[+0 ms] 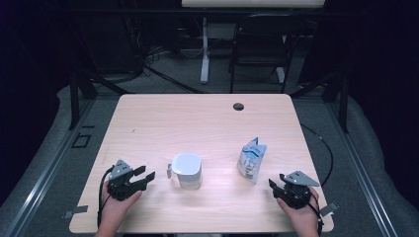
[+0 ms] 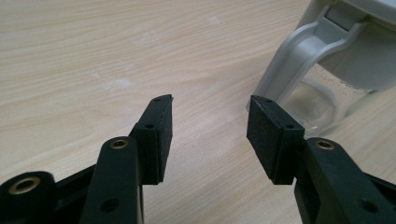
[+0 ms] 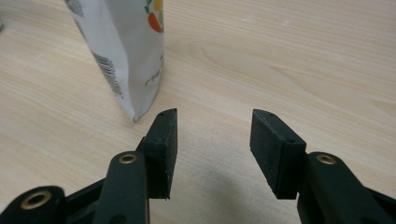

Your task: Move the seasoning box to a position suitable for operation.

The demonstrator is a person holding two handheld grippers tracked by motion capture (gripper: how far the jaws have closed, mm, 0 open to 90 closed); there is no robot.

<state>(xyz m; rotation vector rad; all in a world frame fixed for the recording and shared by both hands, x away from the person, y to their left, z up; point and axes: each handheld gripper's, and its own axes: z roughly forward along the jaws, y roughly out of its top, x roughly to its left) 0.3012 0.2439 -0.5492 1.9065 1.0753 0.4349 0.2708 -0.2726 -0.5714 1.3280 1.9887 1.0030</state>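
A clear jug with a pale grey lid [image 1: 187, 170] stands near the middle of the wooden table [image 1: 197, 123], its handle [image 2: 299, 51] toward the left. My left gripper [image 1: 147, 174] rests left of it, open, nothing between its jaws [image 2: 210, 126]. A white printed pouch [image 1: 252, 160] stands upright to the right of the jug. My right gripper [image 1: 273, 184] sits just right of and nearer than the pouch [image 3: 126, 51], open and empty [image 3: 214, 135].
A cable hole [image 1: 238, 106] lies near the table's far edge. Beyond the table stand a dark folding chair [image 1: 259, 44] and a white desk leg [image 1: 204, 49]. A black cable [image 1: 323, 148] loops off the table's right side.
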